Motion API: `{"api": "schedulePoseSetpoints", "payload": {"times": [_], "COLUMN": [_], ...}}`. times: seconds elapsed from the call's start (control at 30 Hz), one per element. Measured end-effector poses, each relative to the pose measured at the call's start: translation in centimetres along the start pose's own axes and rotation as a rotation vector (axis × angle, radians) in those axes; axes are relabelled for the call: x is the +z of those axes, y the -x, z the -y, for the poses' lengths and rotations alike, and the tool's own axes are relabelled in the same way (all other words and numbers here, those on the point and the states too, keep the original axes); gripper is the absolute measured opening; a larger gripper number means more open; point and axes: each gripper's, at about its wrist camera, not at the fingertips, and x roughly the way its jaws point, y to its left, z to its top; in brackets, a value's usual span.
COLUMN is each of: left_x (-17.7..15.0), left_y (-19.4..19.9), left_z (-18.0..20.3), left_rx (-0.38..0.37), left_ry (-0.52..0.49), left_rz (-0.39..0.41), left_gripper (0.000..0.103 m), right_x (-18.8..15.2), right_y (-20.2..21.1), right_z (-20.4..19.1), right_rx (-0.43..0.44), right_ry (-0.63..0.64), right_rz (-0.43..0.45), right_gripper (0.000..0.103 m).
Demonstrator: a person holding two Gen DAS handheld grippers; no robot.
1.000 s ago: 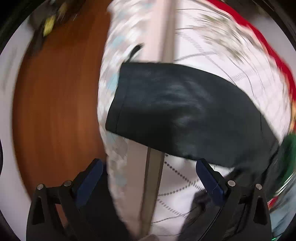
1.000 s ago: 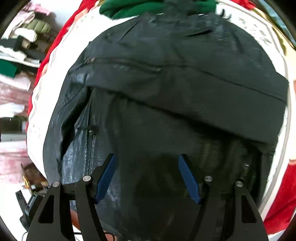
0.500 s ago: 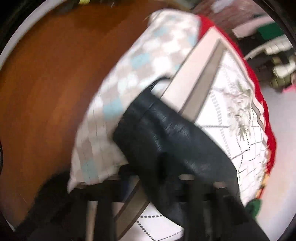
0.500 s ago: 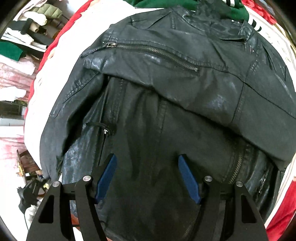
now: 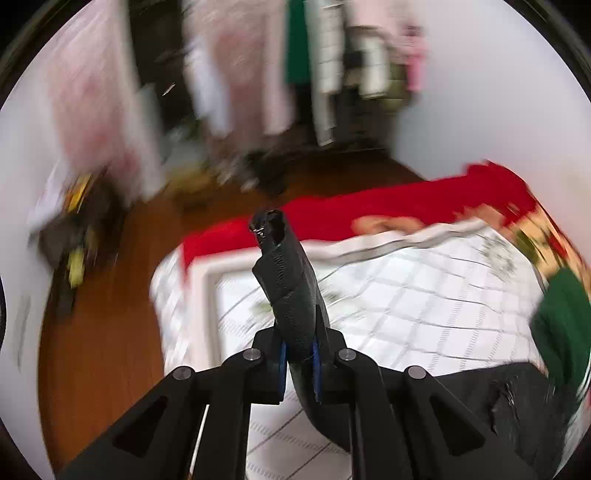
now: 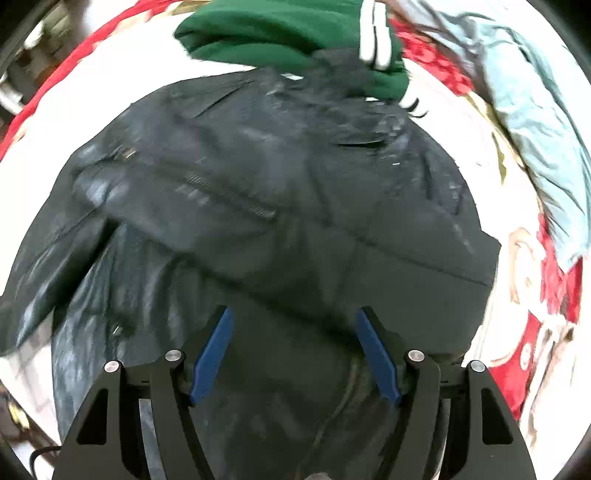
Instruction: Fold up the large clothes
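A black leather jacket (image 6: 280, 221) lies spread on the bed with one sleeve folded across its body. My right gripper (image 6: 293, 350) is open and empty just above the jacket's lower part. My left gripper (image 5: 298, 363) is shut on the jacket's other sleeve (image 5: 291, 288) and holds its cuff end up above the bed; the sleeve runs down to the jacket body (image 5: 480, 406) at the lower right of the left wrist view.
The bed has a white patterned cover (image 5: 406, 295) with a red border (image 5: 406, 203). A green garment (image 6: 295, 33) and a light blue one (image 6: 535, 129) lie beyond the jacket. Wooden floor (image 5: 103, 332) and a rack of hanging clothes (image 5: 258, 74) are to the left.
My left gripper has shut on the sleeve and lifted it off the bed, swinging up toward the room. My right gripper stayed open and moved slightly over the jacket.
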Motion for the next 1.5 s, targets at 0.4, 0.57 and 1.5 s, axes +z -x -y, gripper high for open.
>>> {"api": "schedulePoseSetpoints", "payload": {"times": [0.4,0.57,1.5], "left_x": [-2.8,-8.6,-11.7], "left_y": [7.9,12.6,3.0], "left_z": [21.7,31.8,25.2], "left_rx": [-0.459,-0.689,-0.350], "left_ry": [-0.542,-0.704,-0.685], "left_rz": [0.022,-0.087,-0.398], "left_gripper": [0.006,0.006,0.096], "right_x": [0.7,-2.5,-2.1], "right_y": [-0.4,-0.6,0.8], "right_z": [10.0,17.1,25.6], "right_rx": [0.031,-0.003,0.293], "right_ry": [-0.252,-0.373,-0.456], "right_rz": [-0.006,-0.044,-0.036], "right_gripper": [0.071,0.071,0.071]}}
